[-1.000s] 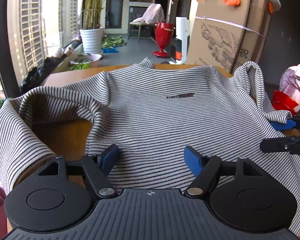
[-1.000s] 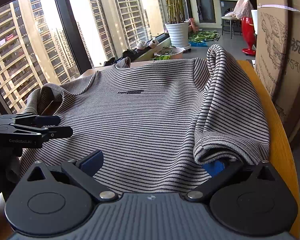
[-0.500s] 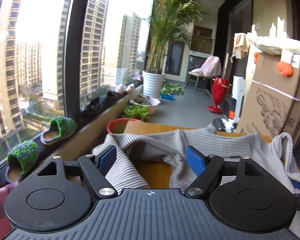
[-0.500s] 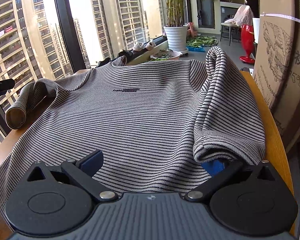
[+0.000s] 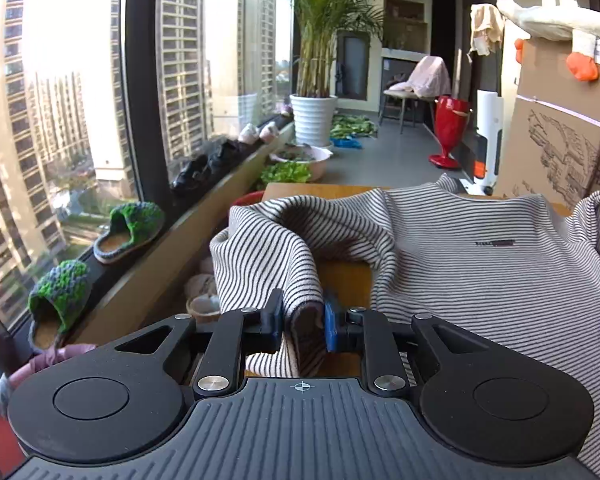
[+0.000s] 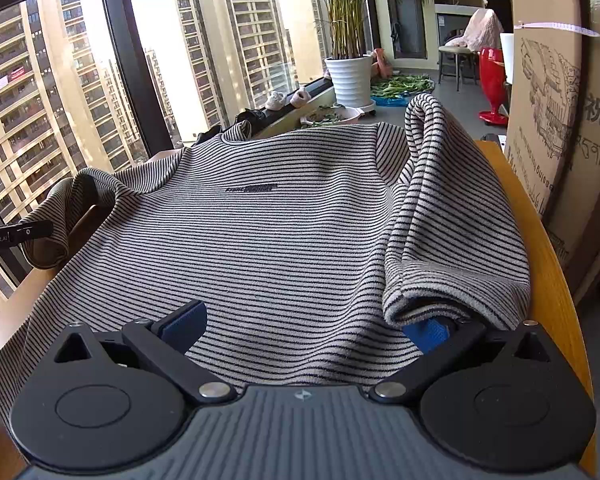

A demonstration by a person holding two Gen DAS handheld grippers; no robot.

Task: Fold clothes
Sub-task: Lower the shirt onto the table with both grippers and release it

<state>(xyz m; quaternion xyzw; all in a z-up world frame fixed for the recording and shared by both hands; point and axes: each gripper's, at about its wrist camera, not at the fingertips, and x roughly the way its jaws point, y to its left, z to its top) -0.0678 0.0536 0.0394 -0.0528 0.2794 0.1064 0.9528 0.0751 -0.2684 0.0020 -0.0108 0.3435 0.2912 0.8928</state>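
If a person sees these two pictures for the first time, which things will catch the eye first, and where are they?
First comes the striped sweater, spread over the wooden table with its front facing up. Next, the left tongs pinch the cuff of its sleeve at the window side, after just closing on it. The right tongs stand open over the hem, near the other sleeve, which lies folded onto the body.

A: Shirt (image 6: 284,240)?
B: Grey, dark stripes, long sleeves, spread flat front-up on the counter (image 6: 548,280), small chest logo.
A: Sleeves?
B: Right folded inward; left cuff (image 5: 300,312) lifted.
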